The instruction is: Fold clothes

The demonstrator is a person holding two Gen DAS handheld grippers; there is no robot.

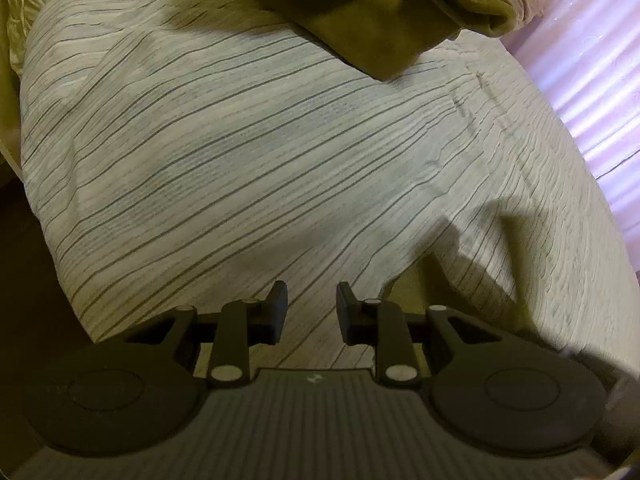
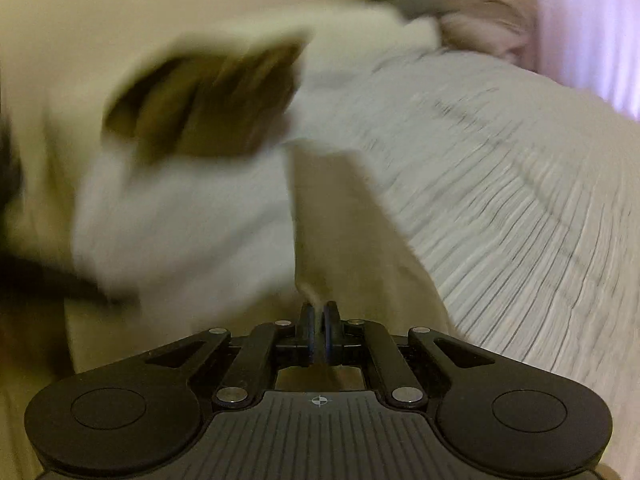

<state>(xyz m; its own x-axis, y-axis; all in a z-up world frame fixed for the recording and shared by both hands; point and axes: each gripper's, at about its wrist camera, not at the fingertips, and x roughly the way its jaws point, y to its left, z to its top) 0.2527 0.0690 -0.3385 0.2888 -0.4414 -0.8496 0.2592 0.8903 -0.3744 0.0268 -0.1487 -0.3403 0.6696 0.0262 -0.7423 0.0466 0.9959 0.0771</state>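
Observation:
A pale crinkled garment with thin dark stripes [image 1: 260, 152] lies spread across most of the left wrist view. My left gripper [image 1: 312, 300] hovers over its near edge, open, with nothing between the fingers. In the right wrist view, which is blurred by motion, my right gripper [image 2: 319, 308] is shut on a lifted pale fold of cloth [image 2: 324, 216]. That fold rises from the jaws beside the striped garment [image 2: 500, 200]; whether it is that garment's own edge I cannot tell. An olive-green cloth [image 1: 372, 12] lies crumpled at the striped garment's far end and shows as a dark blur [image 2: 208, 108] on the left.
A pinkish ribbed curtain or wall [image 1: 592, 60] runs along the right side, also in the right wrist view [image 2: 592, 32]. A bunched beige cloth [image 2: 488, 20] lies at the far end. Pale yellow bedding [image 1: 12, 20] borders the left edge.

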